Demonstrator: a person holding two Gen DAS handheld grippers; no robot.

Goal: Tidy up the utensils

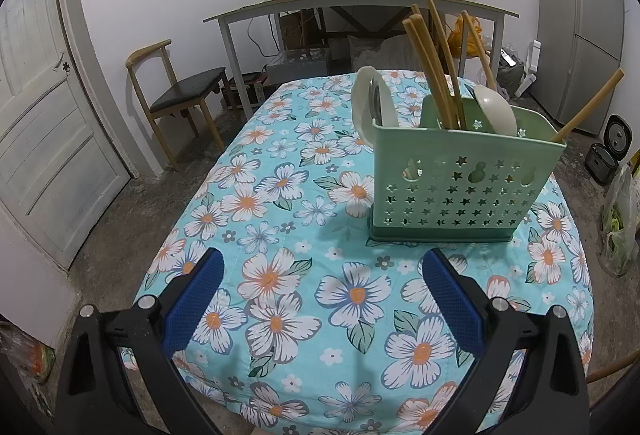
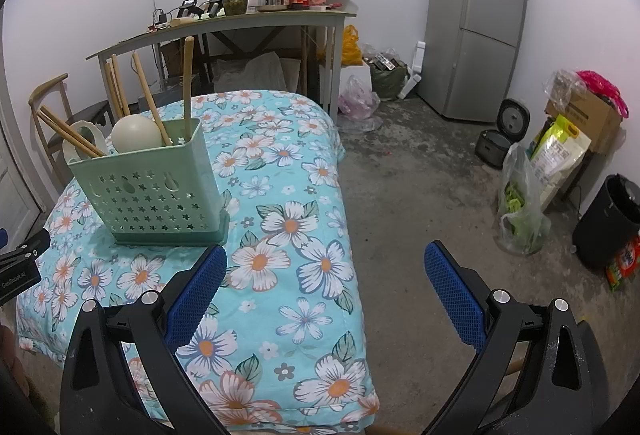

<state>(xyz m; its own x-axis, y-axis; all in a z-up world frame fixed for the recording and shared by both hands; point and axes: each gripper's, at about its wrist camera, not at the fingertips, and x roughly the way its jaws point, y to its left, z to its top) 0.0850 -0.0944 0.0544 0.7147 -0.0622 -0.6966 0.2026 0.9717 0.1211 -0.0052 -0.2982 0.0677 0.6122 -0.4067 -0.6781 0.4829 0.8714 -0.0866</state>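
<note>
A pale green utensil caddy with star-shaped holes stands on the flowered tablecloth. Several wooden chopsticks and white spoons stick up out of it; one white ladle leans at its left side. My left gripper is open, low over the cloth in front of the caddy and holding nothing. My right gripper is open and holds nothing, over the table's right edge, to the right of the caddy.
A wooden chair stands left of the table beside a white door. Behind is a cluttered desk. A fridge, rice cookers, bags and a black bin stand on the floor at right.
</note>
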